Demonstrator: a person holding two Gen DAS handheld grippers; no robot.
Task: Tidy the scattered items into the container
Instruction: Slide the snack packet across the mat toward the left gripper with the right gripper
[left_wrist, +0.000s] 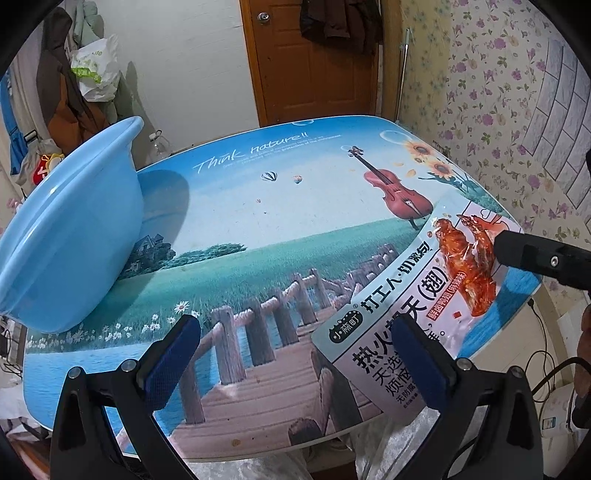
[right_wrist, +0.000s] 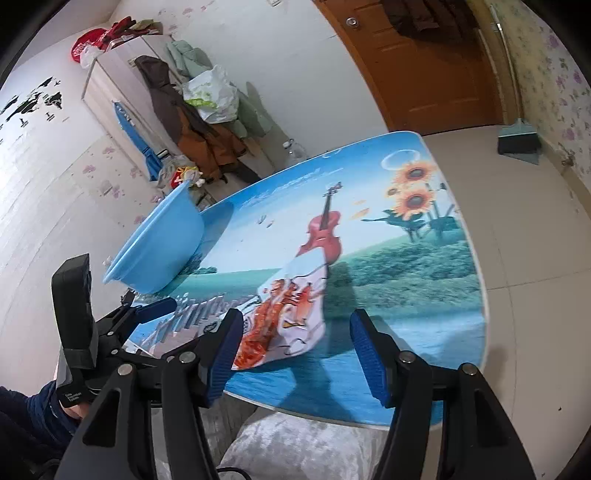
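- The counter (left_wrist: 280, 221) bears a printed scene: a meadow, a wooden boardwalk, a red violin, sunflowers and the words "Think nature!!".
- A light blue basin (left_wrist: 70, 236) stands on the counter's left part, by the edge; in the left wrist view it fills the left side, its rim turned away from the camera.
- A snack packet (left_wrist: 413, 302) lies flat on the counter's near right part, white and pale blue with black Chinese characters and a picture of glazed red chicken wings. It is well apart from the basin.
- The left tongs (left_wrist: 295, 354) stand open over the near edge of the counter, nothing between their blue pads. The right-hand pad overlaps the packet's lower part in the picture; I cannot tell whether it touches it.
- The right tongs (right_wrist: 295, 354) are open as well, their blue pads spread above the near edge. The packet (right_wrist: 288, 314) lies just ahead of them, nearer the left pad; neither pad presses on it.
- In the left wrist view a black finger (left_wrist: 535, 254) of the right tongs reaches in from the right, its tip over the chicken picture on the packet.
- In the right wrist view the left tongs (right_wrist: 147, 314) show at lower left, held by a person's hand in a dark blue sleeve (right_wrist: 33, 410).
- Behind the counter are a brown door (left_wrist: 317, 59), coats on a rack, and a white plastic bag (left_wrist: 96, 66).
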